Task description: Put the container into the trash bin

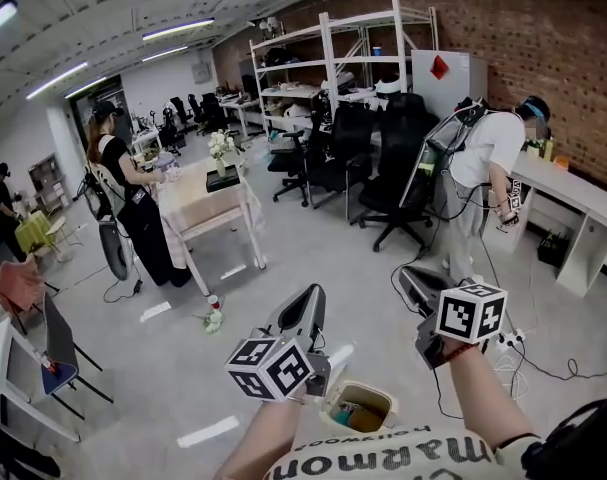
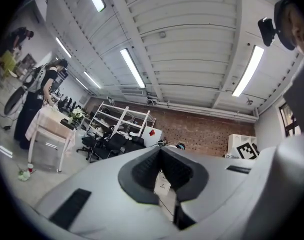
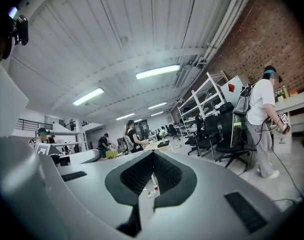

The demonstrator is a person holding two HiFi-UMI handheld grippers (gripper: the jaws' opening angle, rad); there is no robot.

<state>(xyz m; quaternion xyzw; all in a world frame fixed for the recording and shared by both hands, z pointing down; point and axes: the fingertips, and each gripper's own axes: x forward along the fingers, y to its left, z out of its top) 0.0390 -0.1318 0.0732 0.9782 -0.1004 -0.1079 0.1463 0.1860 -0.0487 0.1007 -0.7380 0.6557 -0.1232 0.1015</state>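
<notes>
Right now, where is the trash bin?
In the head view, bottom centre: the trash bin stands on the floor just ahead of the person's shirt, below and between the left gripper and the right gripper.

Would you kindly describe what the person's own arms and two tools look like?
The left tool and right tool are grey, with long tapering jaws lined with black ribbed pads. Each carries a white cube printed with black square markers. The forearms are uncovered; the shirt is pale with dark lettering.
</notes>
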